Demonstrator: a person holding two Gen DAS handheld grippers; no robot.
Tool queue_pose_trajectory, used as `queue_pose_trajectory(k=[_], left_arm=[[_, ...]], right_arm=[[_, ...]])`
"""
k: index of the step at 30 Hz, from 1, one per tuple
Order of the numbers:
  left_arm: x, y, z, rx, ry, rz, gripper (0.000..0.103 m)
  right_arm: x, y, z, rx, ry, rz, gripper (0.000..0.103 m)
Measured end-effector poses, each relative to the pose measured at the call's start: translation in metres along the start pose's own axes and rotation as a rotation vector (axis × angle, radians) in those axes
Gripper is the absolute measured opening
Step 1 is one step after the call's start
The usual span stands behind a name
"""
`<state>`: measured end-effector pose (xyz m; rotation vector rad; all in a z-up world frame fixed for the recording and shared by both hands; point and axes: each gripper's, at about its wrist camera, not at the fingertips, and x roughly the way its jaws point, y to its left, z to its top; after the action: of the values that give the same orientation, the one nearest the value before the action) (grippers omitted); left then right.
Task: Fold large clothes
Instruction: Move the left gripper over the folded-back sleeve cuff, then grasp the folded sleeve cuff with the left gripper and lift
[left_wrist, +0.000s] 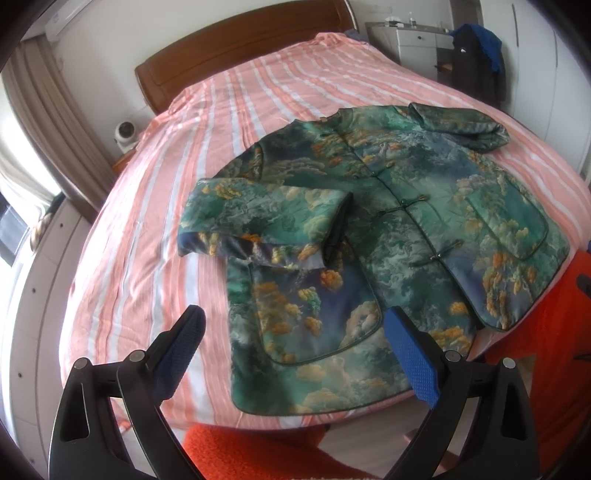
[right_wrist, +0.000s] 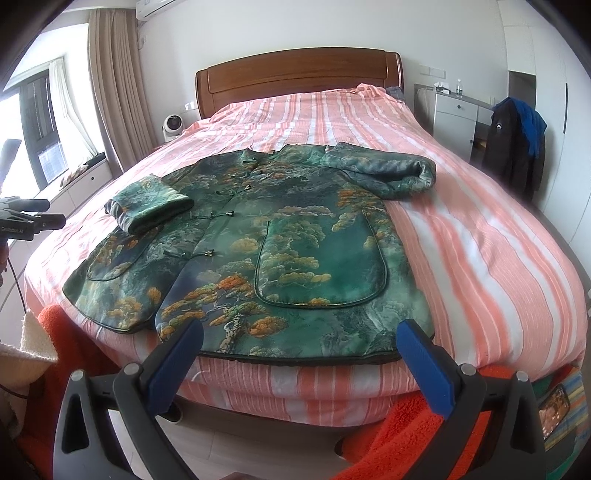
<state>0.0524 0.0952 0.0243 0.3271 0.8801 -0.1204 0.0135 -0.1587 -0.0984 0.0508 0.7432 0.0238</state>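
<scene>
A green padded jacket (left_wrist: 402, 206) with orange and white tree print lies face up on the pink striped bed (left_wrist: 207, 122), its hem at the near edge. It also shows in the right wrist view (right_wrist: 295, 236). Its left sleeve (left_wrist: 266, 225) is folded across the body; its right sleeve (right_wrist: 384, 170) lies bent near the collar. My left gripper (left_wrist: 295, 347) is open and empty, above the hem's left corner. My right gripper (right_wrist: 299, 350) is open and empty, just in front of the hem's right part.
A wooden headboard (right_wrist: 299, 74) stands at the far end. A white fan (right_wrist: 173, 125) sits left of the bed. A white cabinet (right_wrist: 454, 118) and a chair with dark and blue clothes (right_wrist: 517, 147) stand on the right. Orange fleece (right_wrist: 388, 435) lies below the bed's near edge.
</scene>
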Motion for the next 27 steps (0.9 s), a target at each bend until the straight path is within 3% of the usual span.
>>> queue_pose_trajectory(k=[6, 11, 14, 16, 18, 24, 27], left_arm=[[0.002, 0.001, 0.000, 0.007, -0.004, 0.009, 0.098], [-0.001, 0.007, 0.017, 0.022, -0.044, 0.061, 0.100], [0.004, 0.004, 0.032, 0.049, -0.068, 0.007, 0.103], [0.023, -0.012, 0.041, 0.134, -0.037, -0.029, 0.103], [0.055, -0.031, 0.046, 0.231, 0.000, -0.018, 0.103], [0.179, -0.063, 0.049, 0.398, 0.124, 0.183, 0.102], [0.199, -0.062, 0.047, 0.409, 0.115, 0.188, 0.101]], right_arm=[[0.000, 0.002, 0.000, -0.005, 0.001, 0.012, 0.103], [-0.003, -0.005, -0.001, 0.026, -0.012, 0.008, 0.103], [-0.003, -0.013, -0.002, 0.056, -0.010, 0.001, 0.103], [0.000, -0.014, -0.001, 0.071, 0.001, 0.005, 0.103], [0.001, -0.011, -0.001, 0.064, 0.006, 0.011, 0.103], [-0.002, 0.002, -0.003, 0.014, 0.004, 0.012, 0.103], [-0.007, 0.001, -0.008, 0.007, 0.005, 0.002, 0.103]])
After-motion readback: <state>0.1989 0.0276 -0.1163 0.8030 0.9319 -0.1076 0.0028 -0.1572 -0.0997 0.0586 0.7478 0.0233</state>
